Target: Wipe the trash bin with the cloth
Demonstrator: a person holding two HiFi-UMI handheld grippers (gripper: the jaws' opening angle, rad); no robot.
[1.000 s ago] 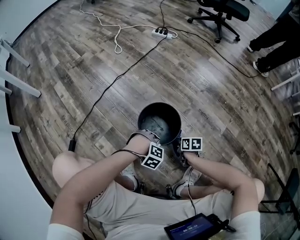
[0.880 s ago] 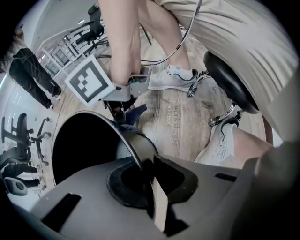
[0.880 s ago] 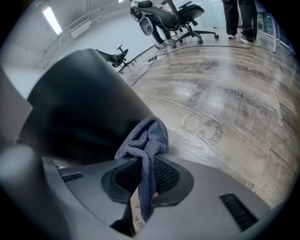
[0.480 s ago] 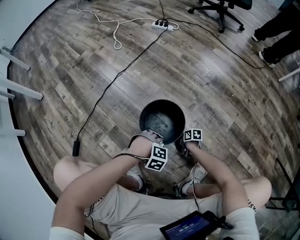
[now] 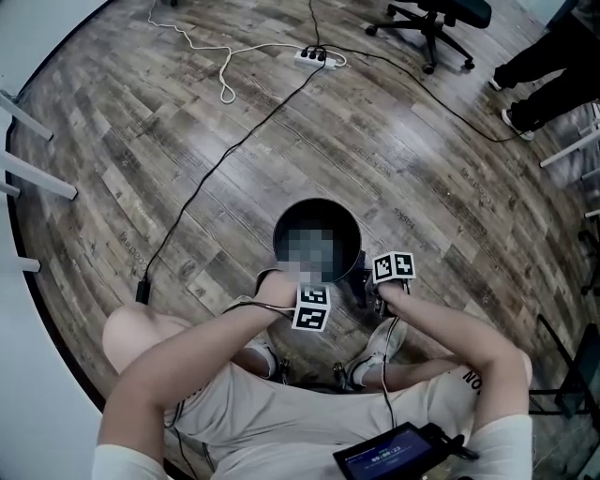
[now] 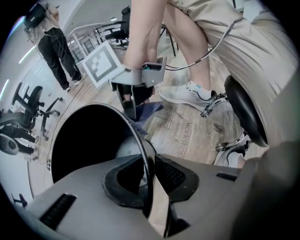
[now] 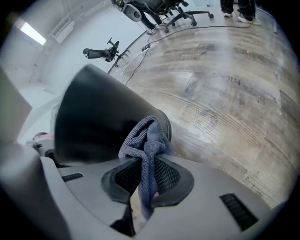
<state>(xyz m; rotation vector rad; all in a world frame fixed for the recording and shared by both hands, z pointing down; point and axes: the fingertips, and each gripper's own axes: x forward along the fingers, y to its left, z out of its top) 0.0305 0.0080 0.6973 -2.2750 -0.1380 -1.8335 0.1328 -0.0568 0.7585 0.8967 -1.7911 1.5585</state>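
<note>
The black round trash bin (image 5: 281, 225) stands on the wood floor between the person's feet. My left gripper (image 5: 292, 286) straddles its near rim (image 6: 140, 140), one jaw inside and one outside. Its jaws have just been opening; the rim is still between them, with a slim gap showing. My right gripper (image 5: 364, 286) is shut on a blue-grey cloth (image 7: 147, 138) and holds it against the bin's outer wall (image 7: 98, 117) on the right side. The left gripper view also shows the right gripper (image 6: 133, 103) and the cloth (image 6: 149, 111) at the far rim.
A black cable (image 5: 216, 178) and a white power strip (image 5: 314, 58) lie on the floor beyond the bin. An office chair (image 5: 431, 19) and a person's legs (image 5: 544, 66) are at the back right. White frame legs (image 5: 33, 173) stand at the left. Shoes (image 5: 375, 347) sit close behind the bin.
The right gripper with the cloth has shifted a little up and out along the bin's right side. The left gripper stays at the near rim, its marker cube rolled slightly.
</note>
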